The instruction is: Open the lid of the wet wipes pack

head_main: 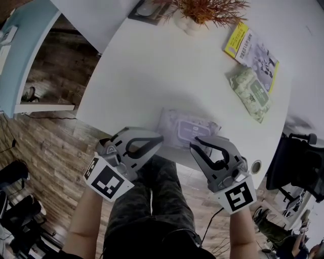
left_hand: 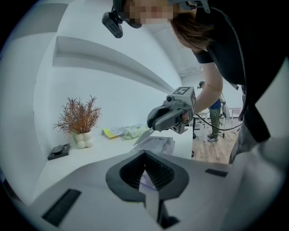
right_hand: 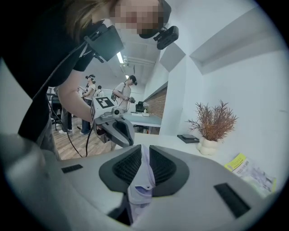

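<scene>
- Peering between jaws, we see left gripper [left_hand: 144, 154] and right gripper [right_hand: 145, 151] both clamped on the wet wipes pack [head_main: 186, 129].
- Only head view shows the table [head_main: 152, 71] edge beneath them.

White table [head_main: 152, 66]: wet wipes pack [head_main: 185, 129] at near edge; green pack [head_main: 249, 93], yellow booklet [head_main: 251, 50] far right; potted plant [head_main: 190, 23], dark tray [head_main: 147, 11] far edge.
</scene>
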